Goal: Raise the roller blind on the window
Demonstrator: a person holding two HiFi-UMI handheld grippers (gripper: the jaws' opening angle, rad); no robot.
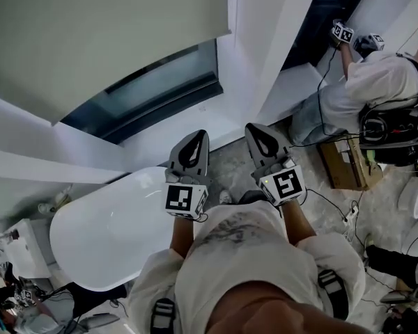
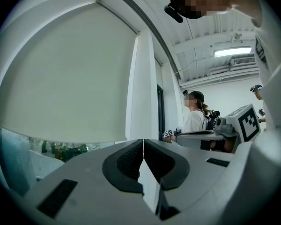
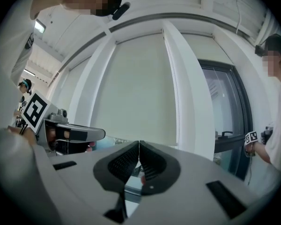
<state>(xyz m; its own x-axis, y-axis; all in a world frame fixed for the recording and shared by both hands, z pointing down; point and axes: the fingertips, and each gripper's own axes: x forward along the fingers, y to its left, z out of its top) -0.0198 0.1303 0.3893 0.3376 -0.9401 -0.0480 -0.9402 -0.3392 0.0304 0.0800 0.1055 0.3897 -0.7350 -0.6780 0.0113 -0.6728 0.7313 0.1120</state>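
The pale grey-green roller blind (image 1: 90,33) hangs over most of the window at the upper left; its bottom edge leaves a strip of glass (image 1: 160,82) bare above the white sill. Both grippers are held close to my chest, pointing at the window and well short of it. My left gripper (image 1: 198,135) is shut with nothing in it, and my right gripper (image 1: 255,128) is shut and empty too. The blind (image 2: 70,78) fills the left gripper view above the closed left gripper (image 2: 143,140). In the right gripper view the blind (image 3: 136,93) sits behind the closed right gripper (image 3: 139,143). No pull cord shows.
A white bathtub (image 1: 104,235) stands below the window at my left. A white pillar (image 1: 265,47) separates this window from a dark-framed one, where another person (image 1: 376,82) works with grippers. A cardboard box (image 1: 345,162) and cables lie on the floor at the right.
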